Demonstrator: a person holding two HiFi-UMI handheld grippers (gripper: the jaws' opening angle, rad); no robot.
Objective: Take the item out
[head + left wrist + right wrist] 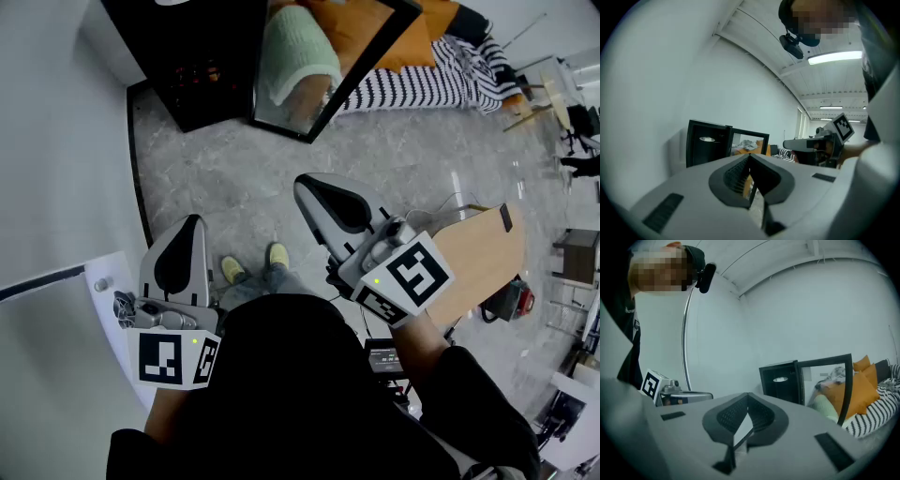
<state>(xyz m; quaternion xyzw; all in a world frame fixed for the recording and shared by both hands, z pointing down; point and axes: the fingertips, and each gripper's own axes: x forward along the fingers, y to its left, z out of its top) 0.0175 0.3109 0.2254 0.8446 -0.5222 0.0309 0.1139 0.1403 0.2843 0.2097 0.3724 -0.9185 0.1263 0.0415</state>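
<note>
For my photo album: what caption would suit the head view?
Person holding left gripper and right gripper, both shut and empty, facing a black cabinet with its door open.

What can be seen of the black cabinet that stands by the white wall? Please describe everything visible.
The black cabinet is a small boxy unit that stands upright on the grey floor, close by the white wall. Its glass door, framed in black, is swung wide open, and an orange cushion shows in the pane. The inside is dark; a flat white item lies high up in it. Nothing else is seen touching it.
</note>
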